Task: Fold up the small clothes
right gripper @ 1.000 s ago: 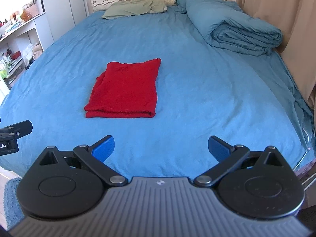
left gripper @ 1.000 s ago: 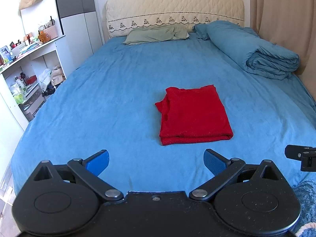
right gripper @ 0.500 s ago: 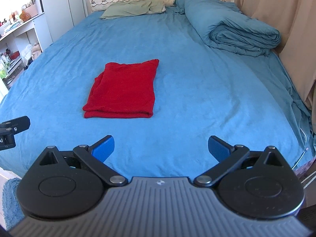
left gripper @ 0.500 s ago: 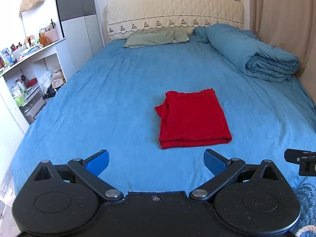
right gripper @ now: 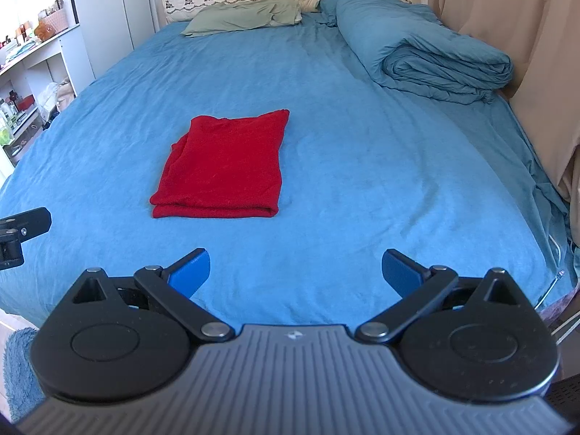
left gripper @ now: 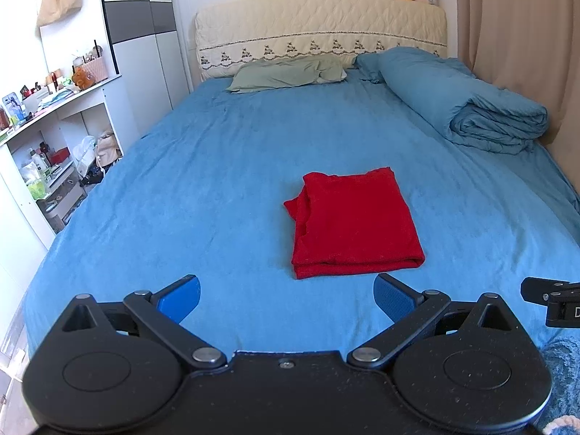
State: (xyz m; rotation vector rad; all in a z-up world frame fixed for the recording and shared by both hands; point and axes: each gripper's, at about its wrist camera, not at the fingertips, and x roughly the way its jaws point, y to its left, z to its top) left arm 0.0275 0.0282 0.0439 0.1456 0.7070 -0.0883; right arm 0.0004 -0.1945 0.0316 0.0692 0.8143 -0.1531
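Note:
A red garment (left gripper: 353, 223) lies folded into a neat rectangle on the blue bed sheet (left gripper: 203, 188), with a small bunched flap at its left side. It also shows in the right wrist view (right gripper: 223, 166), left of centre. My left gripper (left gripper: 286, 299) is open and empty, held back near the bed's front edge, short of the garment. My right gripper (right gripper: 295, 272) is open and empty, also held back and to the right of the garment. Neither touches the cloth.
A rolled blue duvet (left gripper: 467, 105) lies along the right side by a beige curtain (left gripper: 518, 36). A green pillow (left gripper: 290, 72) rests at the headboard (left gripper: 319, 32). White shelves (left gripper: 47, 137) with clutter stand at the left. A blue rug (right gripper: 20, 362) lies on the floor.
Both grippers have drawn back slightly from the bed and tilted up a little. The garment lies unchanged and both grippers stay open.

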